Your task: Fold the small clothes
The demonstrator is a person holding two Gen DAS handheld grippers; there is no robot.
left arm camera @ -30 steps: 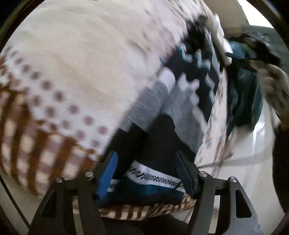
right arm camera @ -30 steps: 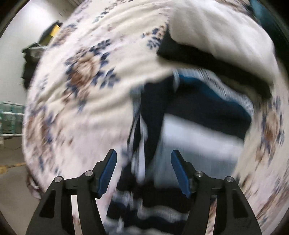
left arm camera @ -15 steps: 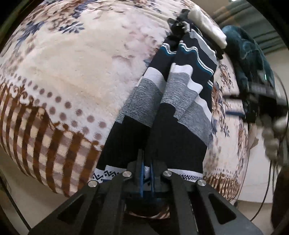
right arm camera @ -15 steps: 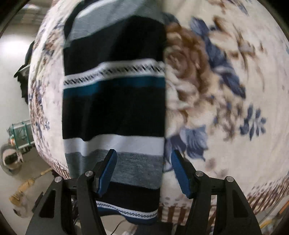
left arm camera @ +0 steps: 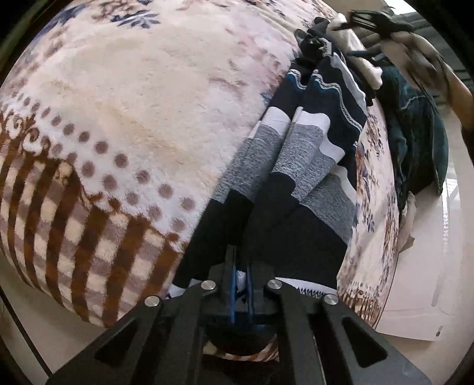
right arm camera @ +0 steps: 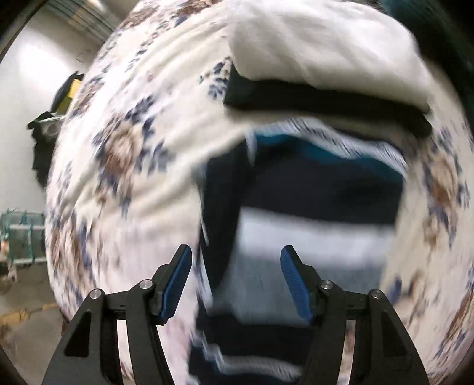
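A striped knit garment in navy, grey, white and teal lies stretched along a floral plush blanket. My left gripper is shut on its near hem, pinching the white-trimmed edge. In the right wrist view the same garment is blurred by motion. My right gripper is open and empty, hovering over the garment's left edge. It also shows in the left wrist view, high above the garment's far end.
A folded white cloth rests on a dark folded piece just beyond the garment. A teal heap lies at the blanket's far right edge. The blanket's brown striped border drops off on the near side.
My left gripper stays shut on the hem. My right gripper has swung from the garment's lower part back toward its far end near the folded stack, still open.
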